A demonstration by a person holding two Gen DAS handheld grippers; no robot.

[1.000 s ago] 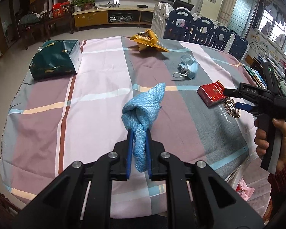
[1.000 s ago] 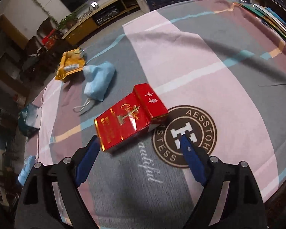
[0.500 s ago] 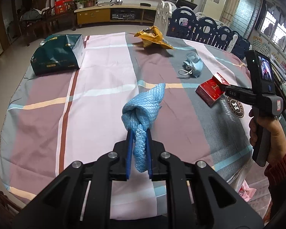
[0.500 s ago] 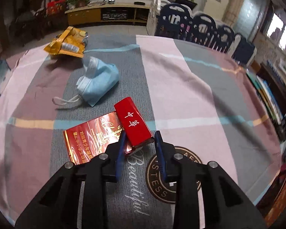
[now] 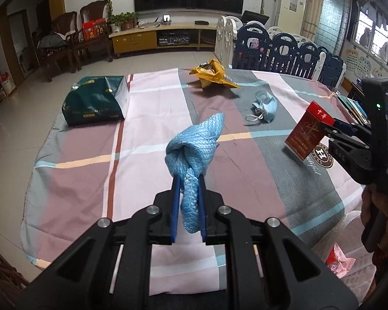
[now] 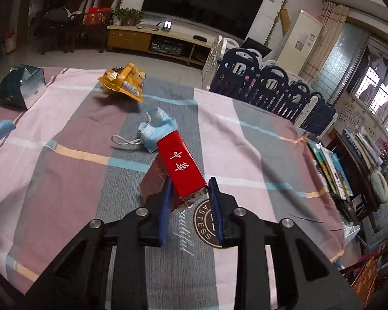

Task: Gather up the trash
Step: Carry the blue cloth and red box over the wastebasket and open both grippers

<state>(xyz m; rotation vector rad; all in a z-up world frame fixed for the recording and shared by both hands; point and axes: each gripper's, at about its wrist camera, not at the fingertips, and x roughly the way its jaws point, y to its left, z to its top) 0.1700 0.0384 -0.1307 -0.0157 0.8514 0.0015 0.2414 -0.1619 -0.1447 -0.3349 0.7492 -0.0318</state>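
A second ago the red cigarette pack (image 6: pixel 180 170) lay flat on the tablecloth (image 5: pixel 147 118) — now the right gripper (image 6: pixel 190 193) is clamped on it, lifted off near the right edge. The left gripper (image 5: pixel 189 201) still pinches the blue cloth (image 5: pixel 194 144). A TV cabinet (image 5: pixel 157 37) stands beyond.

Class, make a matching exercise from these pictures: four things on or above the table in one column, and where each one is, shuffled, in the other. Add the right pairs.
Things:
1. blue cloth
2. red box
3. face mask
4. green bag

Places:
A. lying on a grey stripe of the tablecloth
B. clamped in the right gripper
C. at the table's far left edge
D. clamped in the left gripper

Pairs: 1-D, 2-B, 3-A, 4-C
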